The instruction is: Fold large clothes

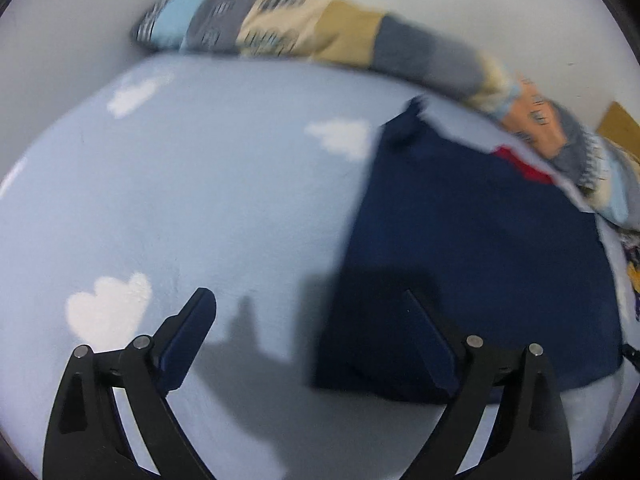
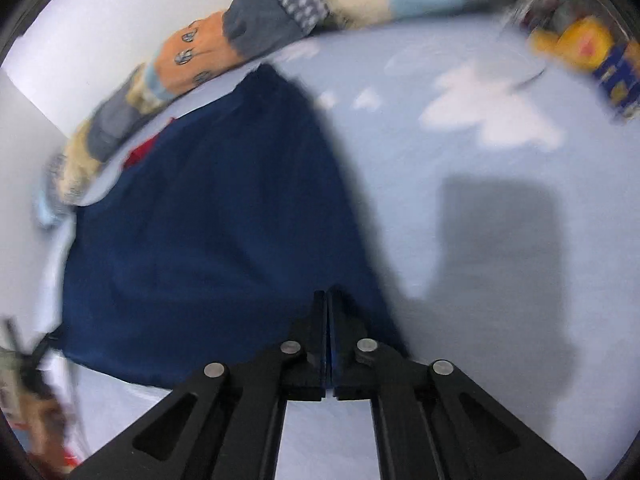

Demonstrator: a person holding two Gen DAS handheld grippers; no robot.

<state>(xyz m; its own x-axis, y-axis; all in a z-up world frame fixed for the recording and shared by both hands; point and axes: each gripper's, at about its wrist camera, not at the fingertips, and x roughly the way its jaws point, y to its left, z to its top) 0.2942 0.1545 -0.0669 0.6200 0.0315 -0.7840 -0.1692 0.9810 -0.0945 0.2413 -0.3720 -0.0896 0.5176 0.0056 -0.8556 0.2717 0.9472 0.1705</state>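
Left wrist blur: the whole view is smeared; the patchwork bolster [image 1: 352, 36] along the white wall is hard to read.
Left tongs [image 1: 308, 300]: spread wide, nothing between them, over the pale blue cloud-print bed sheet [image 1: 200, 200].
Navy garment [image 1: 480, 248]: flat on the bed sheet at right, long axis toward the bolster, a red patch [image 1: 524, 166] at its far end.
Right wrist blur: also smeared; edges cut off.
Right tongs [image 2: 327, 300]: pressed together at the garment's [image 2: 208, 232] near right edge; whether cloth is pinched I cannot tell.
Only here: a yellow soft toy [image 2: 580, 40], top right.
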